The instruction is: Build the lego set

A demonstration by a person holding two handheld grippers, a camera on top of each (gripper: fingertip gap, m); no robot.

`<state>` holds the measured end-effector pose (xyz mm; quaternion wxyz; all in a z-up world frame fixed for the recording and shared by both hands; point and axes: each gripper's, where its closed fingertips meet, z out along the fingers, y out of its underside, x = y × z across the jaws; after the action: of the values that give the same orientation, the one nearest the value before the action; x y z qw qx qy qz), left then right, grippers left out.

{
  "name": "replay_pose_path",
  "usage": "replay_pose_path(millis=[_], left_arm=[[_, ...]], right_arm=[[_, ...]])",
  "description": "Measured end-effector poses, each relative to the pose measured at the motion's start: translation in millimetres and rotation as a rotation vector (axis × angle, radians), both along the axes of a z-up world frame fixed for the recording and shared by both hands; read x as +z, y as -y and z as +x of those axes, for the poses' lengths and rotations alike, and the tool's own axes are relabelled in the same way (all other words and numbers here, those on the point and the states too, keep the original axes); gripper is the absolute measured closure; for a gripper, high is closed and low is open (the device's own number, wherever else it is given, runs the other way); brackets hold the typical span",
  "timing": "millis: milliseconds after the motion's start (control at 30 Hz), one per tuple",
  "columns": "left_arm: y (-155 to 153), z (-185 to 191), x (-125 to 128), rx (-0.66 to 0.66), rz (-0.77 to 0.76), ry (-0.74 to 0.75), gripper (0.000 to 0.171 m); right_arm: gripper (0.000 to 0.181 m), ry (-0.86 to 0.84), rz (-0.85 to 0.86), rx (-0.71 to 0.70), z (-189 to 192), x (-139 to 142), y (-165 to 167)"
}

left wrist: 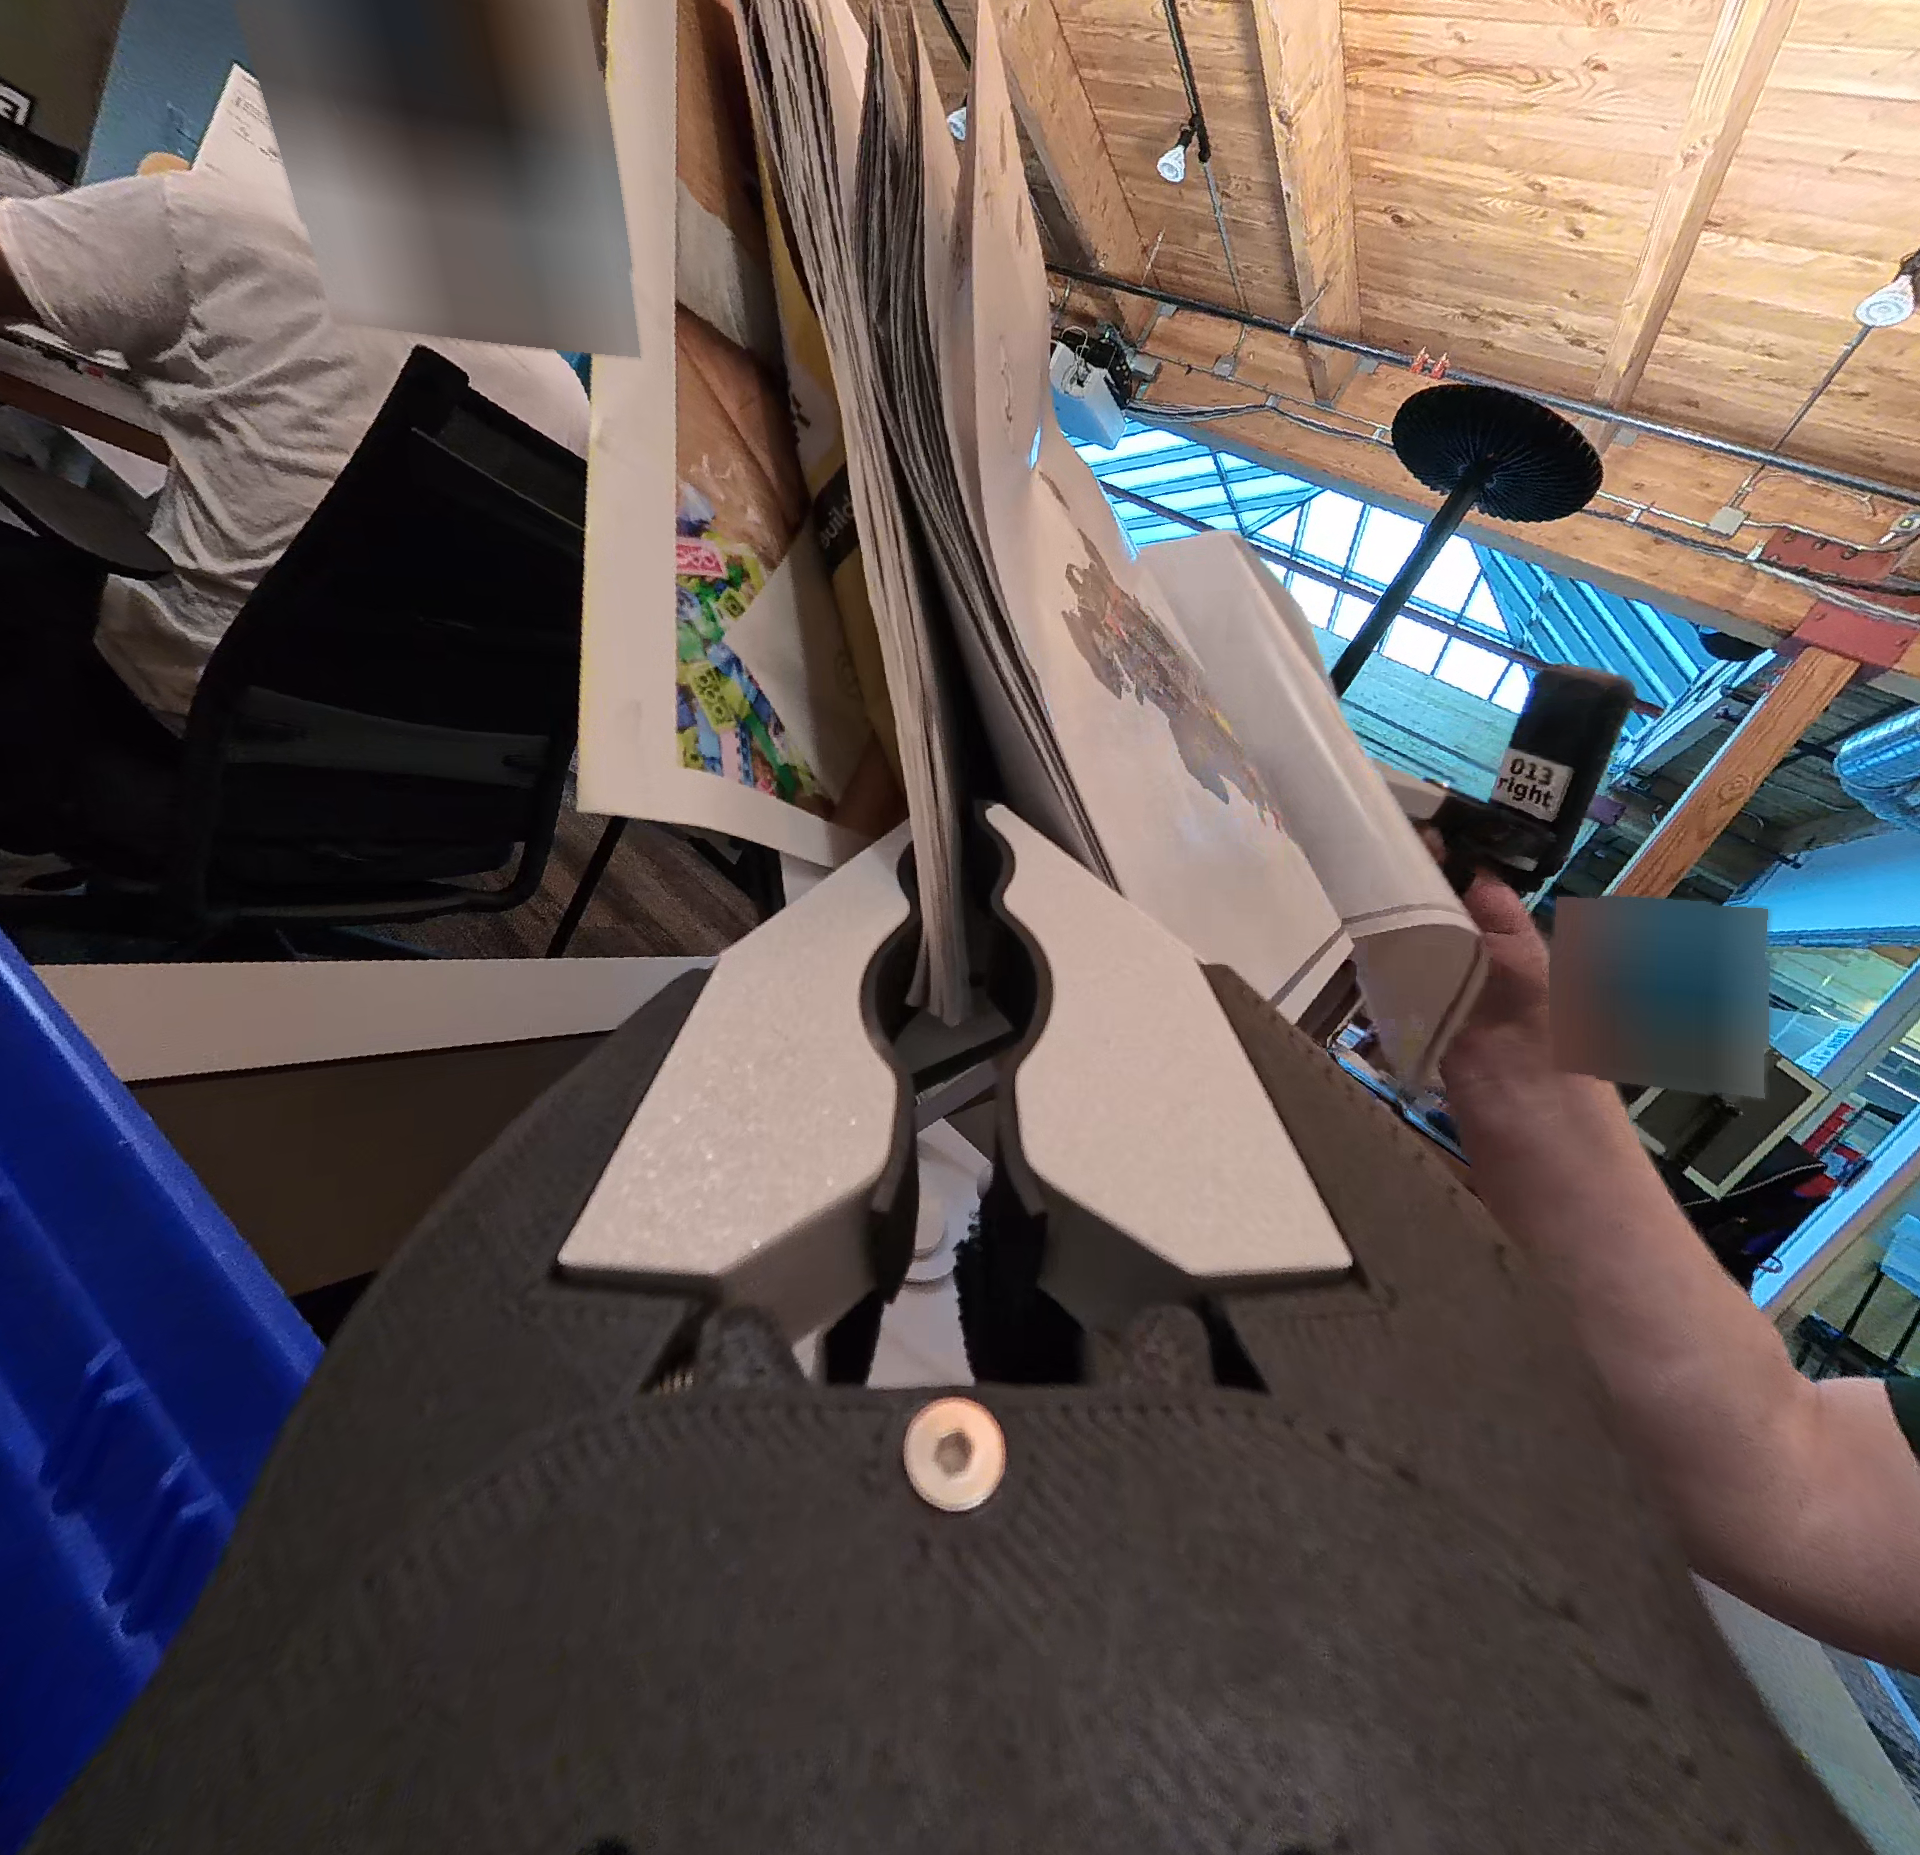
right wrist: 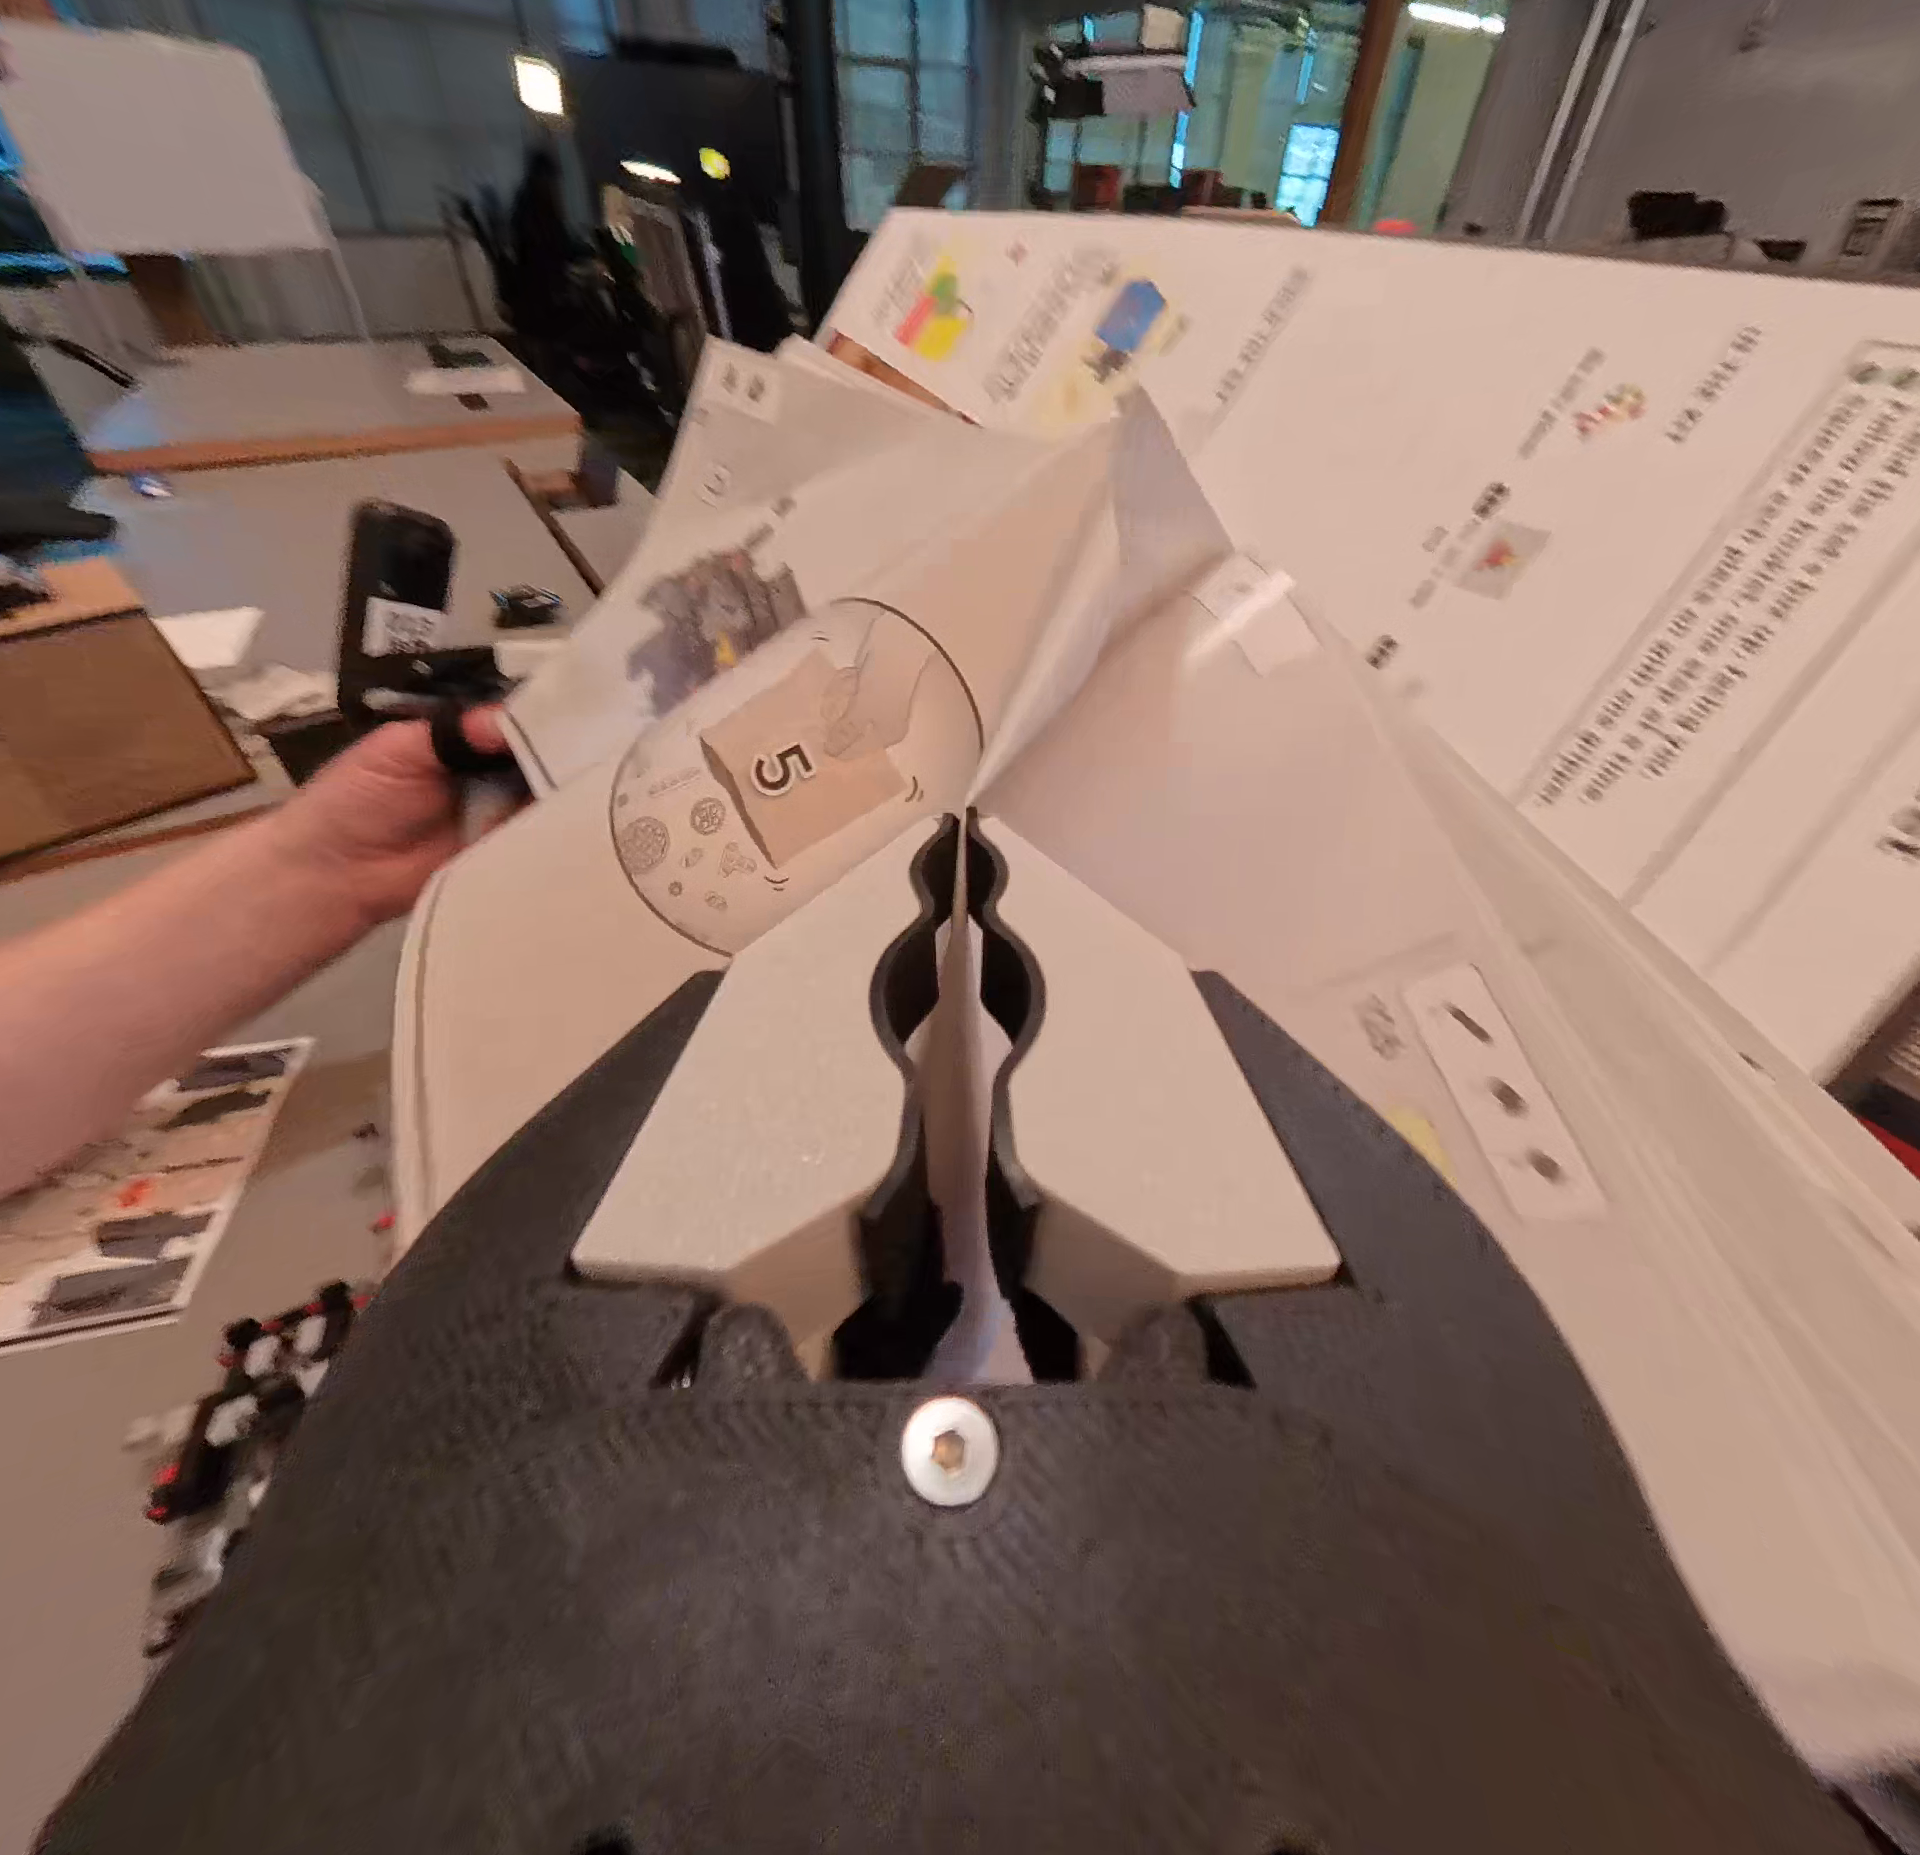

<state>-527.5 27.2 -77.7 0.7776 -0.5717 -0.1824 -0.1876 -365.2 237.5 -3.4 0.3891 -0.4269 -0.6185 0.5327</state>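
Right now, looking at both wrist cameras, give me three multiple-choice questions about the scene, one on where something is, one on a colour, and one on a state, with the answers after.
1. Where do the black lego pieces lie in the right wrist view?
A. On the table at lower left
B. Stacked on the open page
C. Inside the bin

2. What colour is the plastic bin at the left edge of the left wrist view?
A. Red
B. Blue
C. Green

3. What is the left gripper doing with the instruction booklet?
A. Hanging open, clear of it
B. Shut on a bundle of its pages
C. Resting flat on its cover

Answers: 1 A, the dark pieces sit on the table beside a loose printed sheet. 2 B, its wall is deep blue. 3 B, the page edges are pinched between its closed fingers, while the right gripper pinches a single sheet.
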Motion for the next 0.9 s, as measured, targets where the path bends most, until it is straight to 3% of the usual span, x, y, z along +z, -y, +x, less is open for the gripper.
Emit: replay_pose_path(millis=[100, 133, 200, 233, 333, 400, 500, 667, 800, 900], left_arm=[[-0.1, -0.2, -0.3, 0.0, 0.001, 0.001, 0.17], [-0.2, -0.3, -0.4, 0.0, 0.001, 0.001, 0.17], [-0.3, -0.3, -0.8, 0.0, 0.001, 0.002, 0.17], [-0.3, -0.4, -1.1, -0.001, 0.001, 0.002, 0.17], [-0.2, -0.4, -0.6, -0.001, 0.001, 0.001, 0.17], [0.2, 0.0, 0.0, -0.003, 0.001, 0.0, 0.17], [0.3, 0.2, 0.4, -0.005, 0.003, 0.002, 0.17], [0.1, -0.1, 0.5, -0.005, 0.006, 0.005, 0.17], [0.1, 0.0, 0.4, -0.002, 0.004, 0.003, 0.17], [-0.1, -0.2, -0.1, -0.001, 0.003, 0.002, 0.17]], right_arm=[[0.173, -0.058, -0.079, 0.101, -10.1, 22.0, 46.3], [0.164, -0.074, -0.098, 0.153, -13.0, 28.4, 69.0], [0.13, -0.089, -0.097, 0.291, -14.4, 36.1, 123.2], [0.126, -0.077, -0.081, 0.362, -12.6, 35.6, 148.7], [0.129, -0.105, -0.067, 0.56, 7.2, 41.4, 204.7], [0.132, -0.089, -0.009, 0.596, 16.6, 35.9, 213.5], [0.132, -0.108, 0.068, 0.38, 9.4, 32.4, 168.0], [0.109, -0.024, 0.257, -0.188, 1.2, -4.0, 11.1], [0.101, 0.057, 0.229, -0.355, 11.3, -40.4, -66.5], [0.101, 0.1, 0.232, -0.414, 17.3, -61.2, -96.6]])
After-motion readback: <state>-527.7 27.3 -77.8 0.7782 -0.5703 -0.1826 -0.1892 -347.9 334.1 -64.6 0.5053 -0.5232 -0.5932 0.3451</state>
